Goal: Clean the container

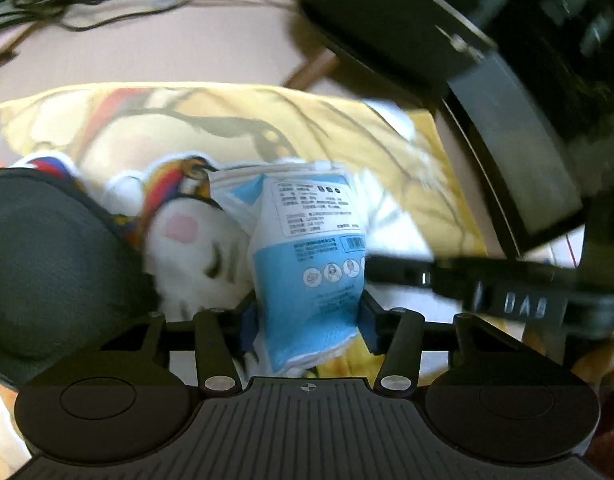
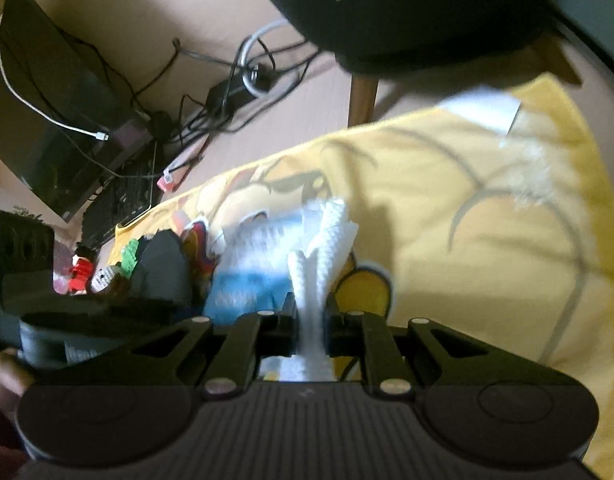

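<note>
My left gripper point(image 1: 307, 316) is shut on a blue and white wipes pack point(image 1: 307, 248), held upright by its lower end above a yellow printed cloth point(image 1: 347, 128). My right gripper point(image 2: 311, 312) is shut on a white textured wipe point(image 2: 327, 240) that stands up between its fingers, right beside the blurred pack point(image 2: 247, 284). In the left wrist view the right gripper point(image 1: 387, 272) reaches in from the right and touches the pack's edge. A dark rounded object point(image 1: 47, 260), perhaps the container, lies to the left of the pack; it also shows in the right wrist view point(image 2: 159, 272).
Tangled cables point(image 2: 235, 80) and a dark flat panel point(image 2: 47, 120) lie on the floor beyond the cloth. A black seat on wooden legs point(image 2: 363, 96) stands at the far edge. Small knitted toys point(image 2: 103, 276) sit at the left, and a hand point(image 2: 3, 376) shows at the bottom left.
</note>
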Available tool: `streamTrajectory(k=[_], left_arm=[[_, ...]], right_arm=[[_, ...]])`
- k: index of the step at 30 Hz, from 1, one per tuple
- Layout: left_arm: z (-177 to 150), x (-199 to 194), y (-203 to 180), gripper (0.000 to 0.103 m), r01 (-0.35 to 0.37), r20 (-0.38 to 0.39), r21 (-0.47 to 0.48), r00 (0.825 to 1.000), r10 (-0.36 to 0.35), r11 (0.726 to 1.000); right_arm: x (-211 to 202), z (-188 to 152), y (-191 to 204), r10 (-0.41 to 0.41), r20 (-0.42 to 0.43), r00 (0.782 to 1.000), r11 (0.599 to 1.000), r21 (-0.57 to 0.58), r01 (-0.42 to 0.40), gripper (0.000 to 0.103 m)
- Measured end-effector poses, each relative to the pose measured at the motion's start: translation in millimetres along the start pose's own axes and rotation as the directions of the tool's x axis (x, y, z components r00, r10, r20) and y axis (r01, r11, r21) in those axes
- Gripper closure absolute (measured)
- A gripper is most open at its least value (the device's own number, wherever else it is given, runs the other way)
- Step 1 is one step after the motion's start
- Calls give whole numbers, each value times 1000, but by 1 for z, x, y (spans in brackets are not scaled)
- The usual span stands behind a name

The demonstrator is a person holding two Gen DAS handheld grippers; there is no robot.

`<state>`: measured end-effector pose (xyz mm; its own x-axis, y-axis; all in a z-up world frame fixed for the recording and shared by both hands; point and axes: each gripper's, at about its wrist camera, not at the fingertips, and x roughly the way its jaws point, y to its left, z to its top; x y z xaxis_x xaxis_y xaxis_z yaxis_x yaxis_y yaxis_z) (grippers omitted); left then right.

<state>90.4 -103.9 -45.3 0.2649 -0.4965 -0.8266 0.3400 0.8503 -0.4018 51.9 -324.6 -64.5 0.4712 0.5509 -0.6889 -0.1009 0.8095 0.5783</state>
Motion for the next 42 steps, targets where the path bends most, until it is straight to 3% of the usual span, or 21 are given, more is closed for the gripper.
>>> streamTrajectory(k=[3,4,5,6,7,8,10,12,15,16,17,18,20,22,28,29,31,35,37,40,42], left_arm=[[7,-15,-5,51,-95,55,116,995,89,989],[8,-22,-13,51,-169,94,209,984,152,963],[6,-24,-25,51,-278,155,343,959,238,897],[-1,-22,-41,51,-416,252,498,909,332,761],[-11,-14,-52,51,-521,344,611,853,393,596],[-22,-5,-62,51,-602,440,688,790,427,405],[-44,22,-72,51,-639,540,760,721,434,116],[-57,44,-76,51,-596,536,803,725,432,4],[-78,67,-83,50,-576,584,802,700,410,-158],[-80,67,-86,49,-573,588,801,700,405,-173],[-80,65,-89,47,-562,569,813,715,407,-150],[-78,60,-93,42,-540,529,836,744,408,-100],[-72,45,-102,30,-465,413,884,823,391,44],[-66,32,-107,23,-404,330,901,876,351,161],[-39,3,-106,19,-194,116,828,977,178,527],[-34,0,-102,17,-144,75,796,987,141,587],[-30,-5,-94,14,-101,38,742,993,108,663],[-26,-13,-74,12,-123,59,651,992,112,749],[-19,-30,-61,10,-115,74,568,993,88,815],[-1,-35,-37,9,-19,68,367,998,-7,930],[5,-40,-25,9,22,72,251,997,-41,968]], right_arm=[[4,-1,2,4,-13,1000,1000,-3,-4,89],[4,-1,3,1,-13,1000,1000,-7,-1,89],[3,-1,3,-2,-9,1000,1000,-8,2,89],[2,0,2,-5,-5,1000,1000,-8,5,87],[1,1,2,-14,2,1000,1000,-13,15,87],[-1,2,1,-26,11,1000,999,-20,26,87],[-5,5,2,-54,31,998,998,-39,55,87],[-11,8,4,-69,58,996,996,-49,72,88],[-21,12,5,-60,91,994,997,-45,64,90],[-24,13,6,-57,103,993,997,-44,62,90],[-28,14,6,-54,114,992,997,-43,60,90],[-31,16,7,-52,125,991,998,-41,57,90],[-37,18,8,-46,148,988,998,-39,52,90],[-44,21,9,-40,170,985,998,-37,47,90],[-38,26,33,84,154,984,994,-83,-72,90],[-29,25,38,90,125,988,992,-99,-78,90],[-10,20,43,37,67,997,991,-130,-28,90],[-9,8,39,-17,41,999,986,-164,24,90],[-17,6,33,-59,52,997,983,-171,67,90],[-21,4,15,-134,35,990,981,-138,137,90],[-22,3,2,-174,17,985,979,-106,174,90]])
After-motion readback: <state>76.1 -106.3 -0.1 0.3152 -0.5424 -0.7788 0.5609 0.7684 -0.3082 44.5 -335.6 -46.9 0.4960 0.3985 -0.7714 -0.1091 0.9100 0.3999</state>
